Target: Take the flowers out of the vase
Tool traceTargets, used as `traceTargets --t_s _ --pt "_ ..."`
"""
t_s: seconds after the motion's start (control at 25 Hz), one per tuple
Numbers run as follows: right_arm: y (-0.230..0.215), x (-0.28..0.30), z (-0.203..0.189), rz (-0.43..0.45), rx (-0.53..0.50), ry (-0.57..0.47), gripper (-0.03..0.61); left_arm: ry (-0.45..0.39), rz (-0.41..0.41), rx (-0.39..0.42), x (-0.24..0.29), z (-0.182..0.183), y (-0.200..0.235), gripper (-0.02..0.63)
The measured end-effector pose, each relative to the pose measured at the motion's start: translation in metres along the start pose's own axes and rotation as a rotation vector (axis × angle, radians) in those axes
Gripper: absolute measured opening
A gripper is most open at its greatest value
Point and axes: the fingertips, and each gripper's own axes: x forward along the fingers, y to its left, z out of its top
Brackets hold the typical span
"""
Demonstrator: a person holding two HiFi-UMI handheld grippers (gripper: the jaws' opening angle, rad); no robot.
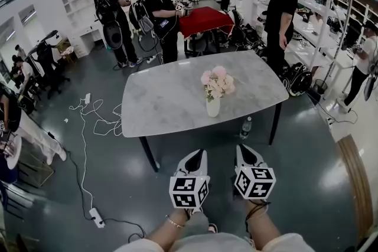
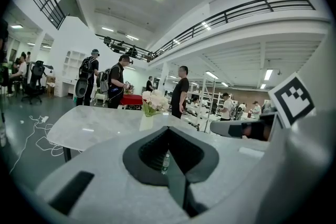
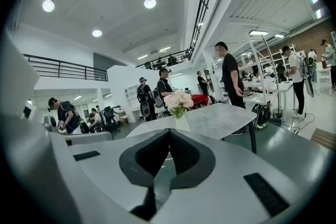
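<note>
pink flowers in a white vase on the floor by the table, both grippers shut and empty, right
Not quite: the vase with the flowers stands on the table, not on the floor, as the head view shows. The left gripper and the right gripper are indeed shut and empty.

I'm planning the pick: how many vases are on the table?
1. The vase stands close to the table's near edge, about mid-width, holding the flowers. No other vase shows in any view.
</note>
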Motion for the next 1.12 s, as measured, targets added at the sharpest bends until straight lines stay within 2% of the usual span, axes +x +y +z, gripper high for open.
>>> traceTargets --t_s 0.28,0.56,1.12 --pt "-0.011 0.029 0.000 -0.001 -0.011 0.012 0.003 0.005 0.002 -0.014 0.031 -0.002 0.016 0.008" --pt "-0.020 0.066 0.027 0.000 -0.028 -0.024 0.003 -0.021 -0.008 -0.029 0.072 0.018 0.031 0.008" --pt "-0.050 0.150 0.064 -0.028 -0.027 -0.022 0.003 -0.012 -0.010 -0.058 0.160 0.045 0.074 0.008"
